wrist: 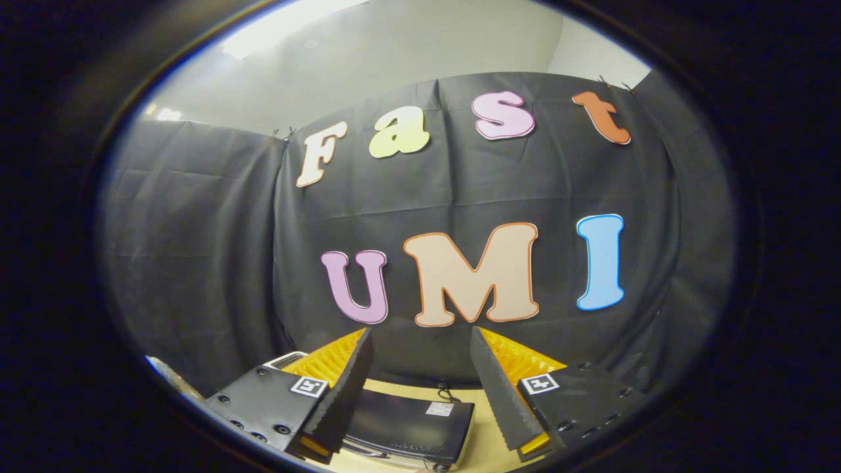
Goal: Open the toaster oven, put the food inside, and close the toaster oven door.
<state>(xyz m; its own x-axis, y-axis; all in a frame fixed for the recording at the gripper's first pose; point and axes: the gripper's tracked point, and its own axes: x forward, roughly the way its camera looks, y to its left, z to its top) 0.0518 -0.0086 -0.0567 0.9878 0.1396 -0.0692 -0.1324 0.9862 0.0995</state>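
My gripper (420,338) is open, its two fingers spread wide with nothing between them. It is raised and looks toward the booth's black cloth wall. Low between the fingers, below and ahead, lies the dark top of the toaster oven (407,424) on a light wooden table (483,443). A pale sticker sits on the oven's top, and a cable leaves its back. The oven's door and the food are hidden from this angle.
A metal handle-like edge (286,359) peeks out past the left finger. The black cloth wall stands close behind the table. A pale wall and ceiling rise above the cloth.
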